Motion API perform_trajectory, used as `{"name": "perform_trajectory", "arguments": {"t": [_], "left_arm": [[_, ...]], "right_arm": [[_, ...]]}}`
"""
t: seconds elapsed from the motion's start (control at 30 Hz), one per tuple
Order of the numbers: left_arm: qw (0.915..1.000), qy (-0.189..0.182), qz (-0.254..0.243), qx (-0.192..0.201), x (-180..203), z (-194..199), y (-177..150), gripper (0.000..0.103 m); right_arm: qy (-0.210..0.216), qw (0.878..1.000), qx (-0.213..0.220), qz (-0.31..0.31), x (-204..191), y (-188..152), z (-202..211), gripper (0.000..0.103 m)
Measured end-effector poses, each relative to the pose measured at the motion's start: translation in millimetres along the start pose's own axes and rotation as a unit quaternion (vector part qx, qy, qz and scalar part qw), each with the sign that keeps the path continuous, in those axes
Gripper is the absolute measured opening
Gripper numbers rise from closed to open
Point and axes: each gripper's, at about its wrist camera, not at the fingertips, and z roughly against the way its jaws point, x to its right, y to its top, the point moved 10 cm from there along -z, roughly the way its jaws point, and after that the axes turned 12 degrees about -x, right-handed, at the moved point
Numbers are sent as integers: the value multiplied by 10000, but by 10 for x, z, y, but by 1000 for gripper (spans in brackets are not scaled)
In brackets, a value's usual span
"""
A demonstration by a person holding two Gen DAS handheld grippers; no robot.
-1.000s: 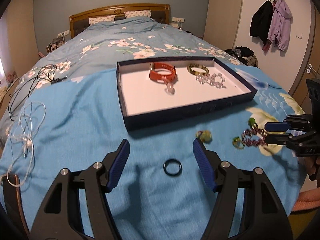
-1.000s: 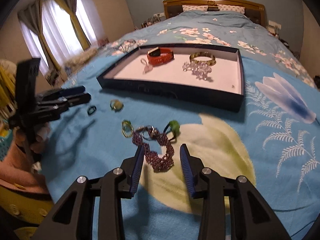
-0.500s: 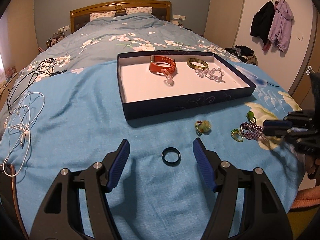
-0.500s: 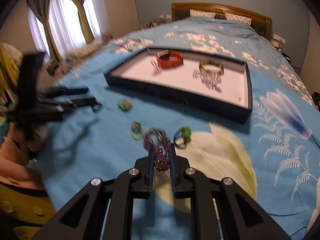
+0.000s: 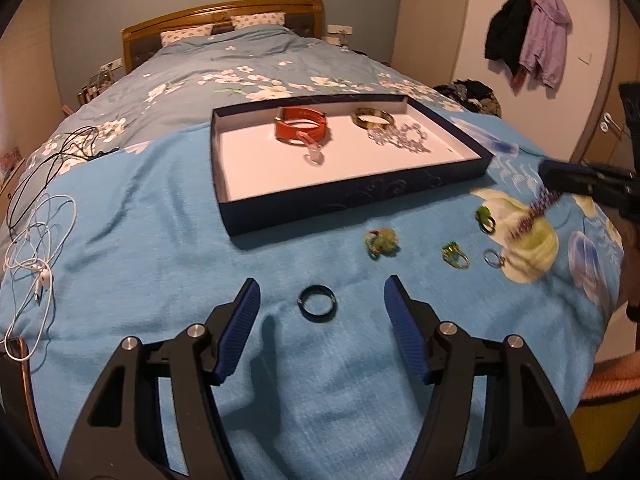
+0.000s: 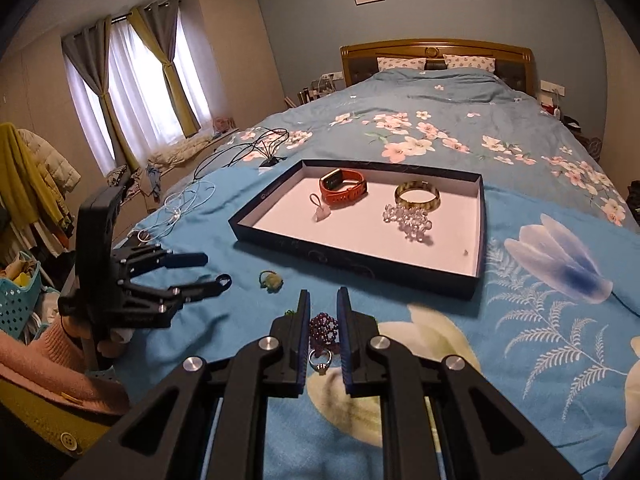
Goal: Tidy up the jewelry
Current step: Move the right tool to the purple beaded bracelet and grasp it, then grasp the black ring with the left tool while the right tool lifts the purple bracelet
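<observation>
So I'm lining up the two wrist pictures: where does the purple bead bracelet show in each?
Left wrist view: the purple bead bracelet hangs blurred at the far right, from the right gripper, above the bedspread.
Right wrist view: bottom centre, pinched in the right gripper, with a silver ring just below it.
Shared landmark: the navy tray, beyond the bracelet in both.

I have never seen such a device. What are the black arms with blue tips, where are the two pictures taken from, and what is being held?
They are two hand-held grasping tools; a person carries one in each hand, each with a camera looking along its fingers. The left tool is open above a black ring on the blue bedspread. The right tool is shut on a purple bead bracelet. Loose rings lie nearby, and a navy tray holds an orange watch, a bangle and clear beads.
</observation>
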Motion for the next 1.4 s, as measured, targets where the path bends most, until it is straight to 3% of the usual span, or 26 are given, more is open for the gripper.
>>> {"name": "perform_trajectory", "arguments": {"t": [0.27, 0.47, 1.03, 1.4], "left_arm": [[9994, -51, 48, -344, 10, -164, -58, 44], [9992, -74, 82, -372, 0, -199, -31, 22], [9997, -158, 65, -155, 44, -90, 56, 22], [9995, -123, -231, 204, 143, 94, 391, 22]], "right_arm": [[23, 10000, 24, -26, 4, 49, -22, 12], [14, 10000, 10, -89, 32, 53, -42, 12], [-35, 9999, 98, 27, 18, 200, -56, 12], [-99, 9994, 286, 191, 64, 493, -33, 12]]}}
